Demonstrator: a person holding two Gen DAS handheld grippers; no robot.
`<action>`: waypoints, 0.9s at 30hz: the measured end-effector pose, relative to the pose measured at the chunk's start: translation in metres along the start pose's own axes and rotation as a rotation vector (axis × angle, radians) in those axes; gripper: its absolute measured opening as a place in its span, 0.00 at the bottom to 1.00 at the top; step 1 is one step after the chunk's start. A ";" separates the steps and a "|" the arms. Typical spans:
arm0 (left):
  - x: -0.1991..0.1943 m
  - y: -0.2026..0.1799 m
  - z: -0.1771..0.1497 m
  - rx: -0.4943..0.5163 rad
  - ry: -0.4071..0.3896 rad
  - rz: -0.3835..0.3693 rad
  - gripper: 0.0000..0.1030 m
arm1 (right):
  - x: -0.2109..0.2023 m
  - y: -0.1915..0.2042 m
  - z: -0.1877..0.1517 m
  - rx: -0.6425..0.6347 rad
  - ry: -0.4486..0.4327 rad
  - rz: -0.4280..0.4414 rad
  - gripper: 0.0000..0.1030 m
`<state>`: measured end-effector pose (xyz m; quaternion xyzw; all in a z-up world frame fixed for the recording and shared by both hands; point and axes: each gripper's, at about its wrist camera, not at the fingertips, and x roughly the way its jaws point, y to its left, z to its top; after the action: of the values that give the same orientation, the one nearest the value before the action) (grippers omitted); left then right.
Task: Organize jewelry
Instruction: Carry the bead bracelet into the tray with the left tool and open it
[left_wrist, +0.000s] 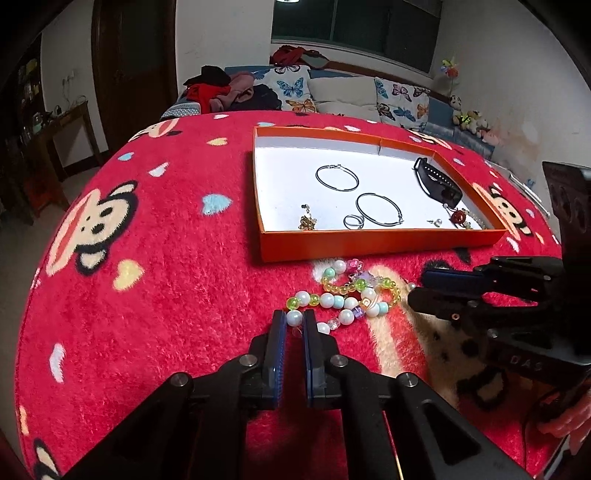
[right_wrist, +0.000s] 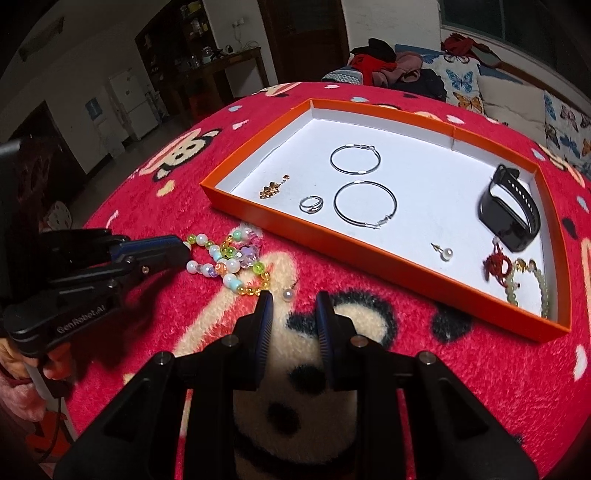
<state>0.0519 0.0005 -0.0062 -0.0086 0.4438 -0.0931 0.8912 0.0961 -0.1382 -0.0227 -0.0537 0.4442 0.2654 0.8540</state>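
Left gripper (left_wrist: 294, 319) clenched on one bracelet (left_wrist: 343, 295) bead; right gripper (right_wrist: 293, 301) released. Thin pinch: bead may slip, strand snag rug (left_wrist: 147, 295).

Bead bracelet (left_wrist: 343, 295) on blanket (left_wrist: 166, 295) just before tray (left_wrist: 376, 243) of jewelry

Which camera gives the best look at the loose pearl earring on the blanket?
The right wrist view: the pearl earring lies unobstructed just ahead of the right gripper. In the left wrist view only a sliver of it peeks out beside the right gripper's fingertip.
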 end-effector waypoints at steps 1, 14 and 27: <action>-0.001 0.000 -0.001 0.003 -0.003 -0.003 0.08 | 0.001 0.002 0.001 -0.010 0.001 -0.006 0.23; -0.026 0.001 0.002 0.004 -0.049 -0.047 0.08 | -0.005 0.011 0.002 -0.040 -0.016 -0.040 0.08; -0.093 -0.003 0.060 0.051 -0.206 -0.106 0.08 | -0.049 -0.011 0.013 0.055 -0.114 -0.022 0.08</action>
<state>0.0443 0.0093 0.1043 -0.0192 0.3461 -0.1500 0.9259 0.0879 -0.1631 0.0219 -0.0200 0.4015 0.2463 0.8819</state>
